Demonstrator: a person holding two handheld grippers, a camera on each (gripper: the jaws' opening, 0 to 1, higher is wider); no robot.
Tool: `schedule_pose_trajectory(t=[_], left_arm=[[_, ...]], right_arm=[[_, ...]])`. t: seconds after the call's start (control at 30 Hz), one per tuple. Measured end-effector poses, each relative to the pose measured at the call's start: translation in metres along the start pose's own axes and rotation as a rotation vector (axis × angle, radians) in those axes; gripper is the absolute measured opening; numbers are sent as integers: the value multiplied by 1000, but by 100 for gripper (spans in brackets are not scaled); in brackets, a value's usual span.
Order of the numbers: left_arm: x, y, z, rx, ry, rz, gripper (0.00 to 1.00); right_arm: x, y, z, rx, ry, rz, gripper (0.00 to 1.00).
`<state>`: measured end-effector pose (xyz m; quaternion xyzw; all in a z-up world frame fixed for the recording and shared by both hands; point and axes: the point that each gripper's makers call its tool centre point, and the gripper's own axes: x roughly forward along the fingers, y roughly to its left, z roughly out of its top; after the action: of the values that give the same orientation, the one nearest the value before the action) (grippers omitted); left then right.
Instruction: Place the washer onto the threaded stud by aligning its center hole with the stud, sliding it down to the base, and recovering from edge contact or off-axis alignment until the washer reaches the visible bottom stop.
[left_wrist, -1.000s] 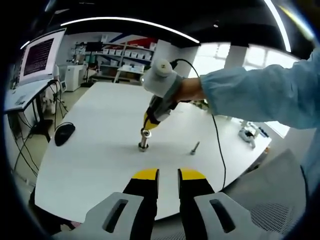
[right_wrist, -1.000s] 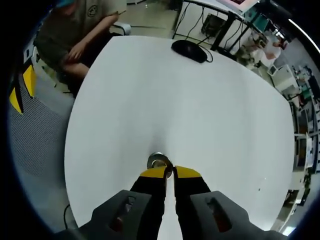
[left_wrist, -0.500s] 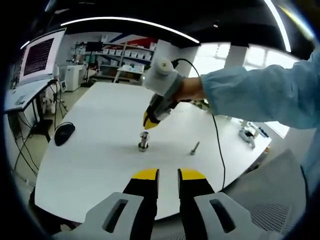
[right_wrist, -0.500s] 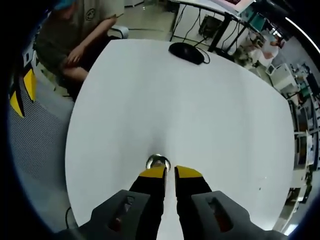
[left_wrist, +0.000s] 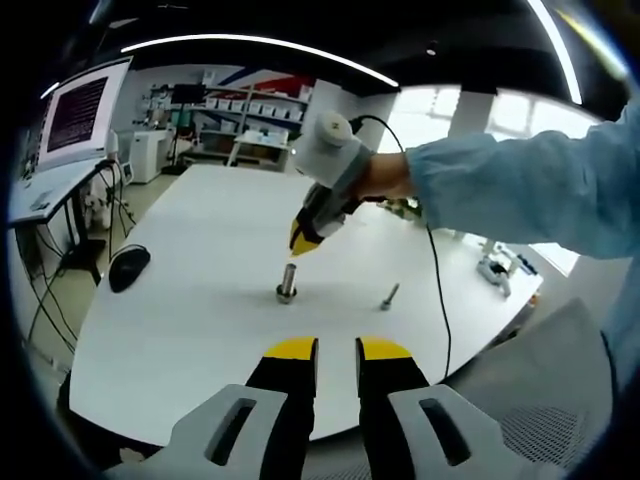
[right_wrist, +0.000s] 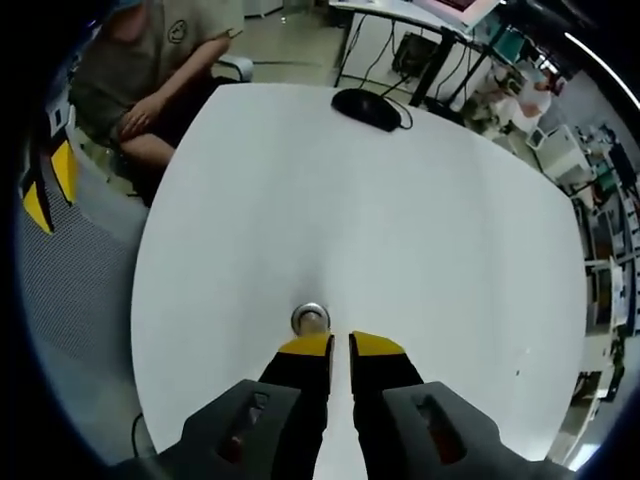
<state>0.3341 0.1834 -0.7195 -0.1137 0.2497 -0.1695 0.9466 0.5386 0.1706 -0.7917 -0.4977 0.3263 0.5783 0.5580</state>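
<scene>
The left gripper (left_wrist: 335, 350) is held low, jaws slightly apart and empty. On the white worktop (left_wrist: 200, 250) the stud (left_wrist: 287, 284) stands upright, washer (right_wrist: 311, 319) apparently seated. Above, the right gripper (left_wrist: 303, 240), jaws near-closed on nothing, should be lifted straight, seating checked

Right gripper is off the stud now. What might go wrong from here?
1. The washer cannot be confirmed as fully seated: in the left gripper view the stud is too small to show whether it reached the base. Check before stopping.
2. The right gripper hangs just above the stud; a downward drift may tip it.
3. A loose bolt lies on the table under the gripper's cable, which may drag it.
</scene>
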Motion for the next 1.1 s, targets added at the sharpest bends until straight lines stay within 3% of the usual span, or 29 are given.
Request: schedule_pose_trajectory(t=[0.23, 0.63, 0.83, 0.93, 1.1], left_arm=[[0, -1, -2, -2, 8, -3, 12], [-1, -4, -2, 5, 4, -12, 13], [-1, -4, -3, 13, 11, -17, 13], [-1, -4, -2, 17, 8, -18, 15], [-2, -6, -4, 21, 15, -26, 17]], right_arm=[[-18, 0, 0, 25, -33, -23, 8], [-78, 2, -13, 147, -128, -99, 9], [-123, 1, -29, 213, -196, -168, 11], [-146, 2, -44, 296, -240, -208, 13], [-178, 20, -63, 418, -333, -210, 16]])
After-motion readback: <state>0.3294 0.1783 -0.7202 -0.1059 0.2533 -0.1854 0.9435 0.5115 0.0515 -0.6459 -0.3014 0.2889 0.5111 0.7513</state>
